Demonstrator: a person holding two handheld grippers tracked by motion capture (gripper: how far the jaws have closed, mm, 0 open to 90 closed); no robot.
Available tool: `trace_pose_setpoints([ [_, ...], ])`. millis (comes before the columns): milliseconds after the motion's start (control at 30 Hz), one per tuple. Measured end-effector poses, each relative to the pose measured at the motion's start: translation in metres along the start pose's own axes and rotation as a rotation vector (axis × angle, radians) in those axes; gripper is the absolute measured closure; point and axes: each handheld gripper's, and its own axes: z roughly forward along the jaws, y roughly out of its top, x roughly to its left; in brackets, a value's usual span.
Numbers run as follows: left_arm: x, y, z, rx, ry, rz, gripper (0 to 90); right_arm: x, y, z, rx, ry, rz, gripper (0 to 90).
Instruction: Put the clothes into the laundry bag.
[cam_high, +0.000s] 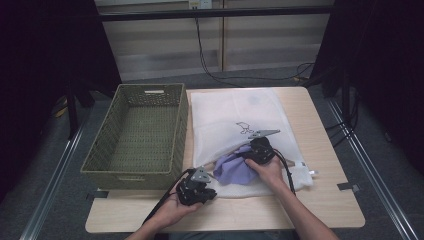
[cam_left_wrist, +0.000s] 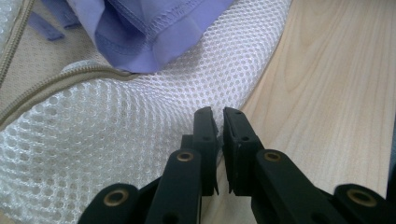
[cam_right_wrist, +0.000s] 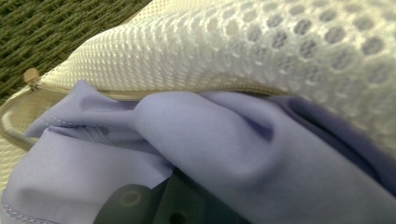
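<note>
1. Biggest risk: mesh bag (cam_high: 235, 112) sliding or folding across the table (cam_high: 320, 200) under the push, closing its own mouth. Likely cause: a thin pinch on its near edge giving way.
2. Next: purple garment (cam_high: 232, 169) bunching at the bag's opening and spilling back out over the bag's near edge. Likely cause: a big wad of cloth meeting a mouth that is only partly open.
3. Smaller: a fold of purple cloth snagging on the zipper (cam_left_wrist: 46, 88) along the bag's mouth, or on the jaws when they let go.
4. Least: a drift toward the basket (cam_high: 137, 135) just left of the bag. Unlikely, given a low, short push.
5. Garment's place: half in the bag's mouth, at the bag's near left corner, the rest heaped outside it.
6. Right gripper (cam_high: 246, 156): at the bag's mouth, jaws clamped together and buried under the purple cloth, by the look of it gripping a fold.
7. Left gripper (cam_left_wrist: 219, 116): at the bag's near edge, jaws all but together, apparently nipping a thin layer of white mesh.
</note>
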Motion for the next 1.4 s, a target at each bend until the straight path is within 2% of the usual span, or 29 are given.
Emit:
trace_pose_setpoints([
  [33, 0.001, 0.0, -0.001, 0.018, -0.001, 0.021, 84.1, 0.0, 0.0, 0.0, -0.001, -0.003, 0.0, 90.0],
  [67, 0.001, 0.0, -0.001, 0.018, -0.001, 0.021, 84.1, 0.0, 0.0, 0.0, -0.001, -0.003, 0.0, 90.0],
  [100, 0.0, 0.0, 0.0, 0.0, 0.0, -0.003, 84.1, -0.001, 0.001, 0.001, -0.004, -0.012, 0.003, 90.0],
  [167, -0.001, 0.0, 0.0, -0.008, -0.001, -0.014, 84.1, -0.002, 0.002, 0.002, -0.007, -0.021, 0.002, 90.0],
  [267, -0.001, 0.0, 0.0, 0.002, 0.006, 0.003, 84.5, -0.004, 0.003, 0.004, -0.018, -0.039, 0.013, 90.0],
  [367, -0.001, 0.001, 0.0, 0.01, 0.003, 0.0, 84.7, -0.004, 0.004, 0.005, -0.032, -0.051, 0.02, 89.9],
  [400, 0.0, 0.001, -0.001, 0.015, 0.0, 0.008, 84.7, -0.005, 0.004, 0.006, -0.036, -0.045, 0.019, 89.9],
  [467, -0.001, 0.001, 0.0, 0.004, 0.001, -0.008, 84.7, -0.005, 0.004, 0.006, -0.039, -0.04, 0.017, 89.7],
  [533, -0.002, 0.0, 0.0, 0.002, 0.006, 0.002, 84.8, -0.005, 0.004, 0.004, -0.041, -0.03, 0.017, 89.1],
  [567, -0.002, 0.001, -0.002, 0.04, 0.02, 0.066, 84.8, -0.004, 0.004, 0.002, -0.044, -0.015, 0.006, 88.4],
  [700, -0.002, 0.001, -0.001, 0.026, 0.019, 0.036, 84.8, -0.002, 0.004, -0.004, -0.051, 0.008, -0.007, 85.3],
  [733, -0.001, 0.001, -0.002, 0.036, 0.017, 0.052, 84.8, -0.001, 0.004, -0.006, -0.054, 0.016, -0.009, 83.6],
  [800, -0.003, 0.001, -0.001, 0.017, 0.02, 0.016, 84.8, 0.002, 0.003, -0.014, -0.057, 0.032, -0.018, 79.8],
  [833, 0.0, 0.001, -0.002, 0.041, 0.02, 0.044, 84.9, 0.003, 0.002, -0.016, -0.058, 0.04, -0.019, 79.9],
  [900, -0.001, 0.0, -0.002, 0.019, 0.016, 0.008, 84.8, 0.003, 0.0, -0.021, -0.063, 0.061, -0.03, 80.4],
  [933, -0.001, 0.0, -0.002, 0.019, 0.016, 0.008, 84.8, 0.003, 0.0, -0.021, -0.063, 0.061, -0.03, 80.4],
  [967, 0.002, 0.0, -0.005, 0.041, 0.028, 0.03, 84.8, 0.003, -0.001, -0.026, -0.066, 0.07, -0.031, 76.2],
  [1000, 0.002, 0.0, -0.006, 0.051, 0.043, 0.03, 84.8, 0.004, -0.002, -0.029, -0.067, 0.073, -0.033, 75.3],
  [1133, 0.003, -0.001, -0.008, 0.058, 0.05, 0.048, 84.5, 0.008, -0.002, -0.042, -0.074, 0.097, -0.056, 74.5],
  [1200, -0.001, -0.001, -0.007, 0.037, 0.056, 0.011, 84.3, 0.009, -0.002, -0.046, -0.081, 0.105, -0.061, 72.7],
  [1233, 0.0, 0.0, -0.009, 0.049, 0.049, 0.049, 83.2, 0.011, -0.003, -0.053, -0.087, 0.123, -0.068, 69.2],
  [1267, 0.0, 0.0, -0.009, 0.049, 0.049, 0.049, 82.8, 0.012, -0.004, -0.056, -0.087, 0.132, -0.069, 68.1],
  [1300, -0.002, 0.002, -0.011, 0.016, 0.029, 0.026, 82.0, 0.013, -0.005, -0.059, -0.088, 0.143, -0.074, 66.4],
  [1333, -0.002, 0.002, -0.011, 0.016, 0.029, 0.026, 81.1, 0.013, -0.005, -0.059, -0.088, 0.143, -0.074, 66.4],
  [1367, -0.006, 0.005, -0.012, -0.042, 0.001, 0.001, 80.1, 0.015, -0.007, -0.064, -0.086, 0.158, -0.08, 62.9],
  [1400, -0.006, 0.005, -0.012, -0.042, 0.001, 0.001, 79.7, 0.015, -0.007, -0.064, -0.086, 0.158, -0.08, 62.9],
])
